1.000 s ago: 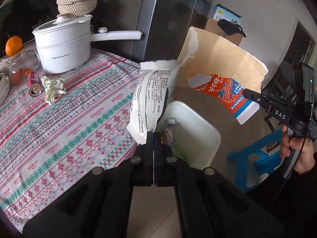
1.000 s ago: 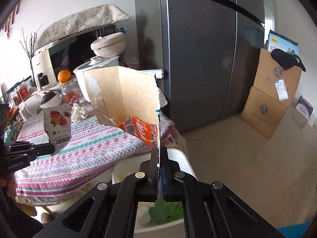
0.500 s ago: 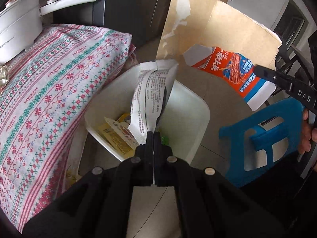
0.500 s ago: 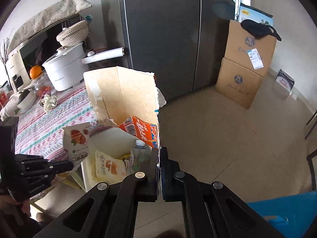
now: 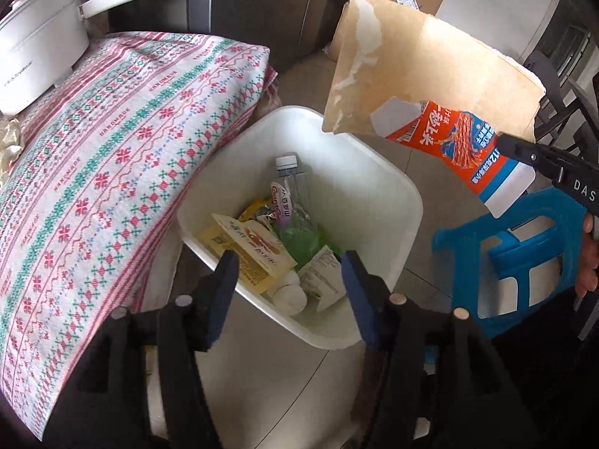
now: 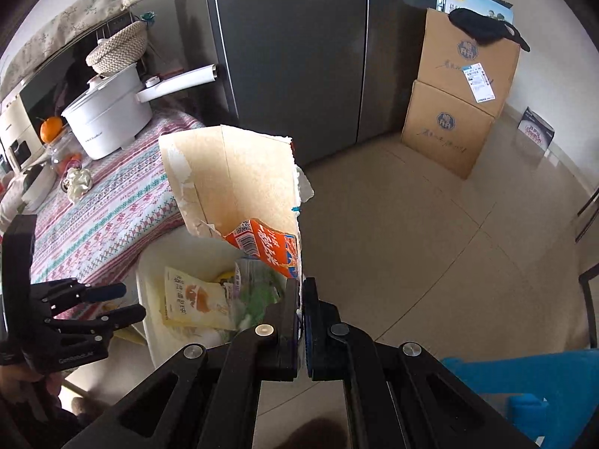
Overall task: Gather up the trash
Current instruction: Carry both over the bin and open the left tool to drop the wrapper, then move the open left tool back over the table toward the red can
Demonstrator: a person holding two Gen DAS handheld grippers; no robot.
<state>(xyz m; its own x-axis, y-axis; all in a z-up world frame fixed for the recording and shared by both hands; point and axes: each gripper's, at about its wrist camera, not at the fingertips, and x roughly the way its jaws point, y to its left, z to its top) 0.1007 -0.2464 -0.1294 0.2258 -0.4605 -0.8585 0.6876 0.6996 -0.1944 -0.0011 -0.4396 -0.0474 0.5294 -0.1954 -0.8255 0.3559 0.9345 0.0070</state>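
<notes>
One wrapper gone: left gripper [image 5: 288, 280] opening, empty over the bin [image 5: 393, 209]. Right gripper [image 6: 301, 299] pinches the carton [image 6: 239, 179] at twelve o'clock; its drop looks next

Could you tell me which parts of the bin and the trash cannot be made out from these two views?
- Bottom of the white bin: both views, buried under wrappers and a bottle.
- Bin's near rim: left wrist view, behind the left gripper fingers.
- Torn carton print: right wrist view, printed face mostly turned away.
- Crumpled paper on the table: too small.
</notes>
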